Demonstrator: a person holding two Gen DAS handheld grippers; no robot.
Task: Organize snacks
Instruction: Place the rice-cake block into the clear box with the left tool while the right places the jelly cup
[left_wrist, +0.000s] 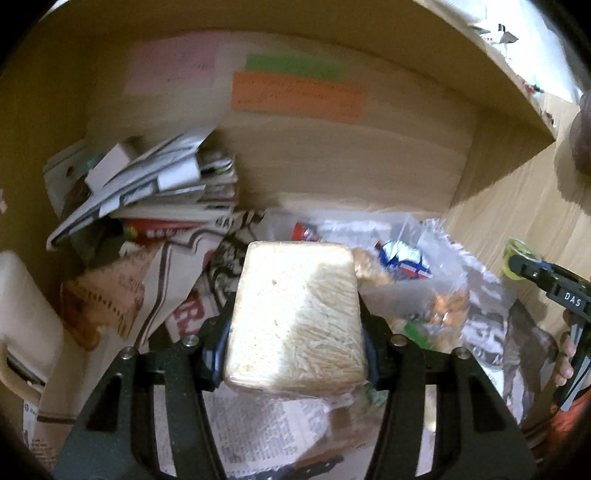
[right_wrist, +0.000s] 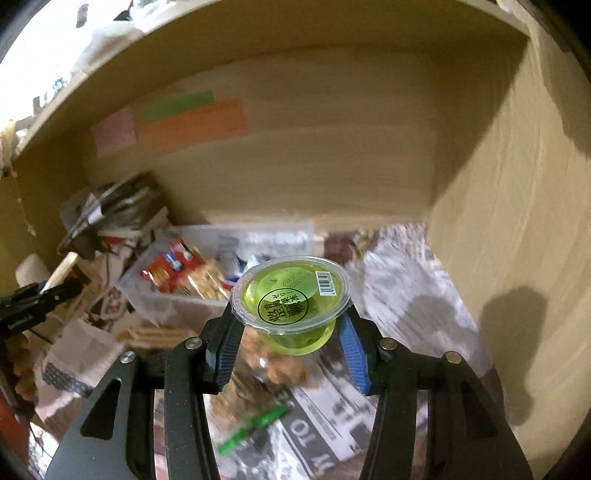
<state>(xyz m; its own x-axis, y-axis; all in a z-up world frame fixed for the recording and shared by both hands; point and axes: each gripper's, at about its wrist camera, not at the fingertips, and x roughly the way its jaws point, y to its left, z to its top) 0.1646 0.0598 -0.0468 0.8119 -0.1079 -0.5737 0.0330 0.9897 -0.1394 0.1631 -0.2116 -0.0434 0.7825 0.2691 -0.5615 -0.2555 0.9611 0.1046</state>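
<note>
Left gripper (left_wrist: 297, 332) — jaws clamped on a wrapped slab of pale bread (left_wrist: 295, 317), held by its two long sides and raised above the newspaper (left_wrist: 255, 435) that lines the cupboard floor. Right gripper (right_wrist: 291, 325) — jaws closed on a green jelly cup (right_wrist: 291, 295), its clear sealed lid facing up with a black round label and a barcode; the blue pads (right_wrist: 352, 350) press the cup's walls below the rim. Both snacks hang clear of the floor, inside a wooden cupboard (right_wrist: 498, 221). Behind the jelly cup stands a clear plastic bin (right_wrist: 177, 295) with packaged snacks in it, red and orange wrappers showing. A loose green wrapper (right_wrist: 255, 428) lies on the newspaper under the right gripper. At rear left, a heap of folded papers (left_wrist: 155, 184). On the back wall, pink (left_wrist: 170, 70), green (left_wrist: 295, 66) and orange (left_wrist: 295, 98) paper notes; their writing is too blurred to read, possibly handwritten.
</note>
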